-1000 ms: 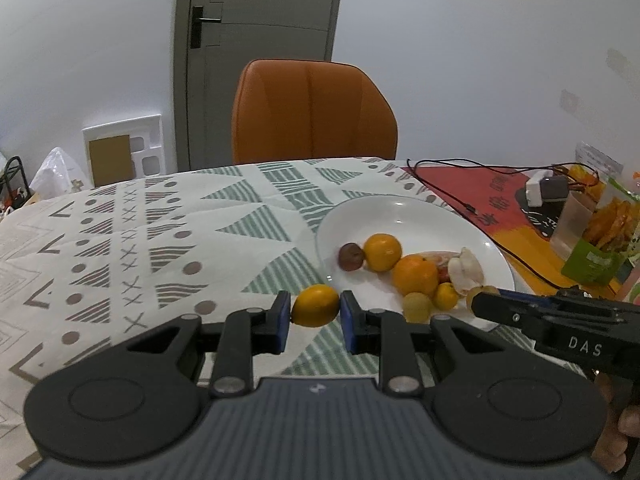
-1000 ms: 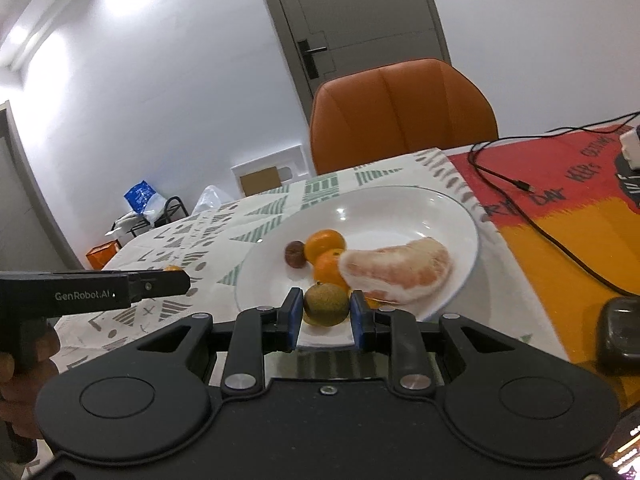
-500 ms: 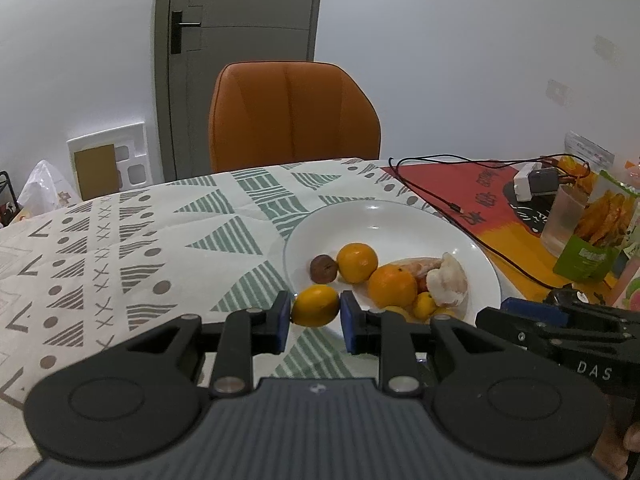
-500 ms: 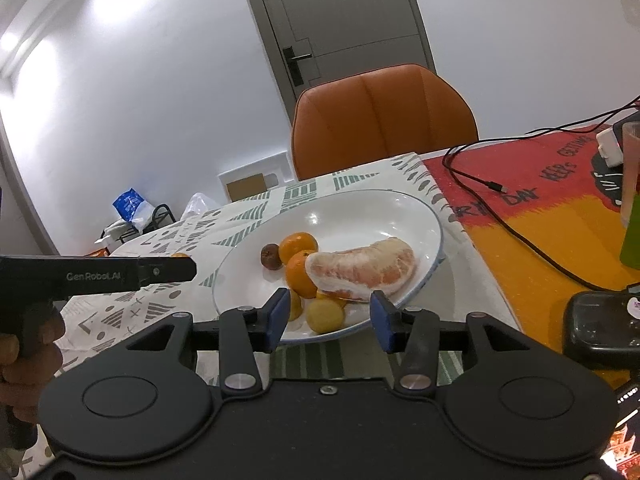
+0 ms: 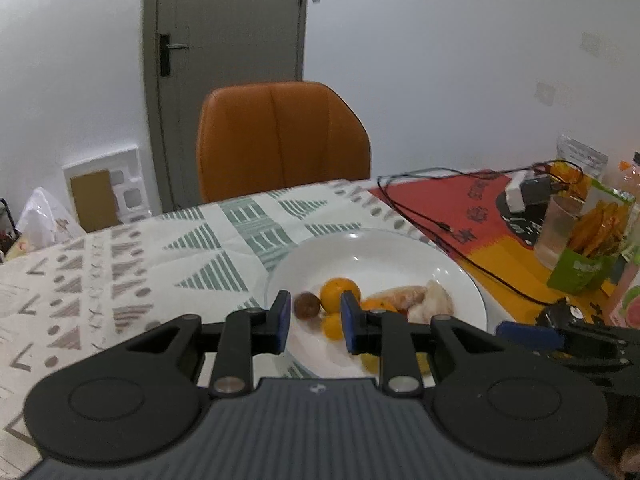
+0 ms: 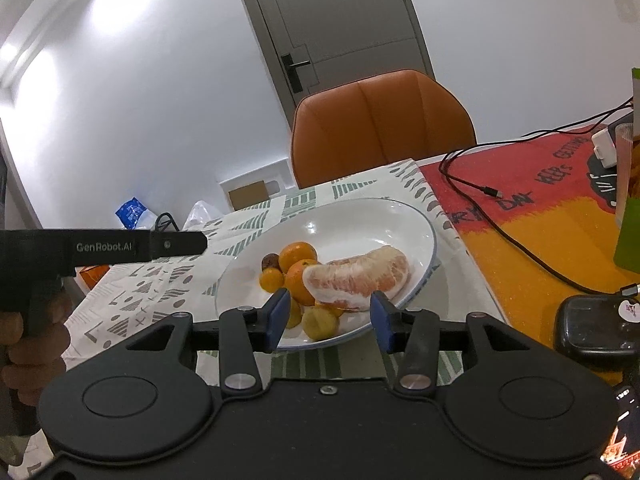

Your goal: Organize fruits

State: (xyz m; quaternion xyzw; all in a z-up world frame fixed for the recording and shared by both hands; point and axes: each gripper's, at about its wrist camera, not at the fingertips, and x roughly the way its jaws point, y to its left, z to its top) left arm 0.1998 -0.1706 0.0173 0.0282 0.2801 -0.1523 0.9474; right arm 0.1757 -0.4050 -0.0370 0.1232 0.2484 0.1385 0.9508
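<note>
Left gripper (image 5: 313, 323): fingers now released, small orange (image 5: 334, 326) dropped at plate (image 5: 460, 280) 7 o'clock. Right gripper (image 6: 328, 322): fingers released, empty. Both fruits delivered; counter clear of loose fruit in view.

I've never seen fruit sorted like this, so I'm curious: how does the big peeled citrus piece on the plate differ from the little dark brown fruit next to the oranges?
The peeled citrus piece is pale pink, long and curved; the brown fruit is dark and round. The citrus piece is far larger, the brown fruit the smallest there. The citrus lies peeled, flesh exposed; the brown fruit keeps its skin. Both rest on the white plate, untouched by either gripper.
</note>
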